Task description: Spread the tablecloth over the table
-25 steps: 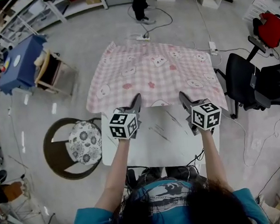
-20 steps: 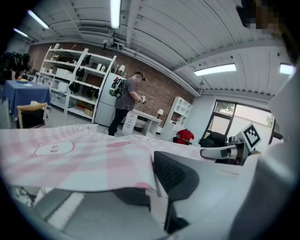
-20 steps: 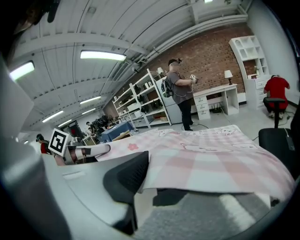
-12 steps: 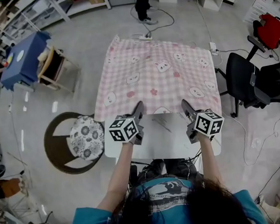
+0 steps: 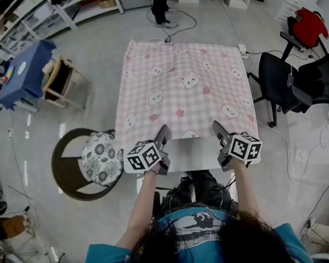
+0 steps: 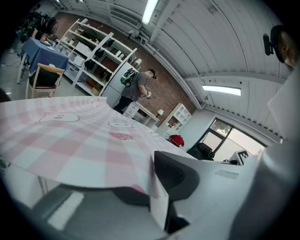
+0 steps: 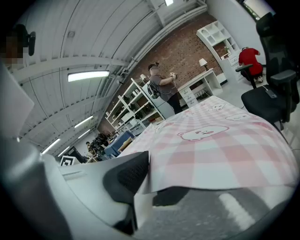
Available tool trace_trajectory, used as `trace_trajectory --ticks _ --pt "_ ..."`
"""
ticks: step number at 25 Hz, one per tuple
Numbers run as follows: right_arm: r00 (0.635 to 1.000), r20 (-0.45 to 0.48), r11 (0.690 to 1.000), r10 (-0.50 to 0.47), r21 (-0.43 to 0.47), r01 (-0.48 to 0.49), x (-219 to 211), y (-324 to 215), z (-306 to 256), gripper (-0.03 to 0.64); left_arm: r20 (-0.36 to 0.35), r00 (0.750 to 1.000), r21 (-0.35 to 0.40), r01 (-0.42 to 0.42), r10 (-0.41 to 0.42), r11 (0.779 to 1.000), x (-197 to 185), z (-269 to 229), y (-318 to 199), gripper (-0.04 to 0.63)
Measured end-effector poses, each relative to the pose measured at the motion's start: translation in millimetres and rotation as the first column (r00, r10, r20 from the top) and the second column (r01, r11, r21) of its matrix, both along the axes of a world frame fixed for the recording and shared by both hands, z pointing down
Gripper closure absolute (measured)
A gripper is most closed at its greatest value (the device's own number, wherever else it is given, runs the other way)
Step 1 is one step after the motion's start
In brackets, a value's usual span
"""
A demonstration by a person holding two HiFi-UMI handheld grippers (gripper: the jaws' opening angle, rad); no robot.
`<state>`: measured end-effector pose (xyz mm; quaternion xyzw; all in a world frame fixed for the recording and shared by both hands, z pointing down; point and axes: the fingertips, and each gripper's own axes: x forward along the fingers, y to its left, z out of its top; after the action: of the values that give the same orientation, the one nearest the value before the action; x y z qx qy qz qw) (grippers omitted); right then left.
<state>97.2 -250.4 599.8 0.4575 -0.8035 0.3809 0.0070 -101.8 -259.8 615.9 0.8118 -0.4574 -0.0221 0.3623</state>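
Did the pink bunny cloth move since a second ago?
Yes. The tablecloth slid farther over the table: its near edge now lies closer to the table's near edge, leaving less bare top.

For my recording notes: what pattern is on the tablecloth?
The tablecloth has pink-and-white checks with cartoon animal faces; the head view shows it best.

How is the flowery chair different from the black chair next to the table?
The flowery chair has a round seat with a flower pattern; the black chair is plain black. The flowery chair stands left of the table, the black chair right of it. Both are empty and stand on the floor.
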Motion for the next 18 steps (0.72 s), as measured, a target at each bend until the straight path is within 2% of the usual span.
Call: trace_trajectory --ticks 8,12,18 --pt "1.0 0.01 0.999 0.009 -0.037 -0.009 7.9 47.8 20.7 0.595 -0.028 1.0 -0.054 0.0 -0.001 0.999 7.4 24.0 44.9 0.546" --pt "0.999 0.03 0.997 0.013 -0.075 -0.011 10.0 64.2 35.5 0.597 -0.019 1.0 -0.084 -0.004 0.003 0.996 8.2 38.6 60.8 0.546" --pt "0.999 0.041 0.992 0.008 -0.125 -0.003 6.1 88.8 54.0 0.604 -0.026 0.999 -0.159 0.027 -0.031 0.987 3.1 63.3 86.5 0.546"
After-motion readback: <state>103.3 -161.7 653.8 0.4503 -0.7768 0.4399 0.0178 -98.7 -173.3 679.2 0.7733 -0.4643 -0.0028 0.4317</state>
